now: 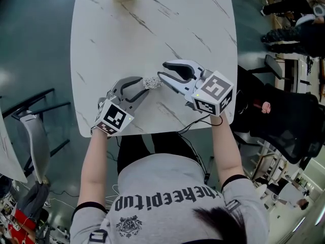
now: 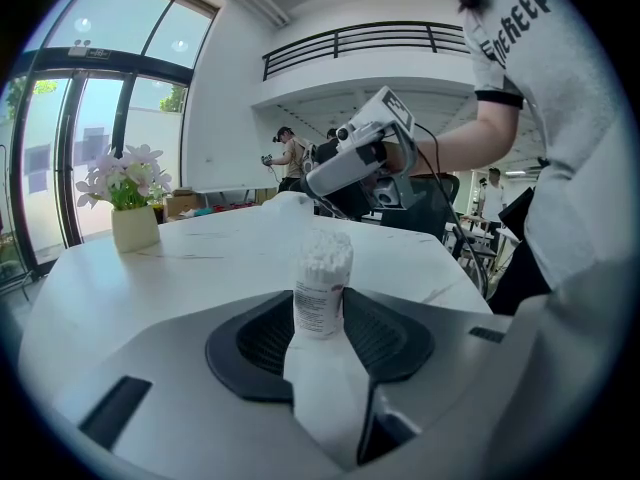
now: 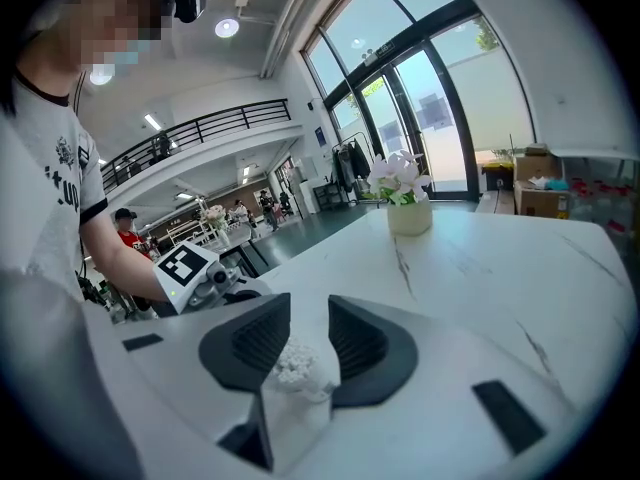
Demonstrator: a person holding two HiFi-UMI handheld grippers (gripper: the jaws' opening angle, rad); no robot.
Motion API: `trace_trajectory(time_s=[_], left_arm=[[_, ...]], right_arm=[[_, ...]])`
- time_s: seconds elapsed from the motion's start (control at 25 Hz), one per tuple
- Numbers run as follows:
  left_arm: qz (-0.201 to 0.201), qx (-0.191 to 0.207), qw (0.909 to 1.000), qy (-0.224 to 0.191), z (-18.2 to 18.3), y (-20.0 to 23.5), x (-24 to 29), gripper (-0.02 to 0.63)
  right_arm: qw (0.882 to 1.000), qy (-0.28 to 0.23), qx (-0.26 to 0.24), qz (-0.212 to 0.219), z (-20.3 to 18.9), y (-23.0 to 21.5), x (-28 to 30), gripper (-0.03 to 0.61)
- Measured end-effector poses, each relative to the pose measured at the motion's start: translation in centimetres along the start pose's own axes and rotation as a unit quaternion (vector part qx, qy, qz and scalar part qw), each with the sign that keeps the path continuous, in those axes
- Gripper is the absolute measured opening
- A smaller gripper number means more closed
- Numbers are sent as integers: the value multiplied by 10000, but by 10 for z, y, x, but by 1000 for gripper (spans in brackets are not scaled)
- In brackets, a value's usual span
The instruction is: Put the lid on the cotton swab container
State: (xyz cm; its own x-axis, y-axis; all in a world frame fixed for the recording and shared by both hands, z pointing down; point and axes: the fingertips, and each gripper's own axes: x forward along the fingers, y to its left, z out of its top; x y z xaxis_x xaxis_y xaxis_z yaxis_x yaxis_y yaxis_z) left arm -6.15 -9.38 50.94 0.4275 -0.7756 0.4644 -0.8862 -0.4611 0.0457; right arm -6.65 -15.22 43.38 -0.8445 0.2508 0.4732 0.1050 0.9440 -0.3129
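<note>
head cam top-down; l tongs [image 1: 141, 87], r tongs [image 1: 162, 70] cams close, opposite, container [image 1: 152, 82] between

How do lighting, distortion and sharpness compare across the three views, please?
Head view: soft, even daylight, sharp, with hardly any shadow on the table. Left gripper view: strong fisheye bending and dark corners; the cotton swab container is crisp and the windows are bright. Right gripper view: the same fisheye bending, the glass doors are washed out, and the cotton swab container looks slightly soft.

The person's grey shirt [image 1: 167, 187] bears upside-down lettering, seemingly "thekeepitup"; the label print on the cotton swab container [image 2: 322, 293] is too small to read.
</note>
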Motion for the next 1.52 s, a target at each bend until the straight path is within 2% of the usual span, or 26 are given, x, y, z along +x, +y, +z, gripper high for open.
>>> trace_trajectory(time_s=[0.4, 1.0, 1.52], left_arm=[[-116, 9, 9999, 36, -2, 0, -1, 164], [-447, 143, 9989, 91, -2, 4, 1, 164], [-544, 149, 9984, -32, 6, 5, 1, 163]], right_arm=[[9998, 24, 170, -62, -14, 20, -11, 124], [9961, -153, 642, -589, -31, 24, -14, 105], [9899, -44, 586, -1293, -38, 11, -14, 11]])
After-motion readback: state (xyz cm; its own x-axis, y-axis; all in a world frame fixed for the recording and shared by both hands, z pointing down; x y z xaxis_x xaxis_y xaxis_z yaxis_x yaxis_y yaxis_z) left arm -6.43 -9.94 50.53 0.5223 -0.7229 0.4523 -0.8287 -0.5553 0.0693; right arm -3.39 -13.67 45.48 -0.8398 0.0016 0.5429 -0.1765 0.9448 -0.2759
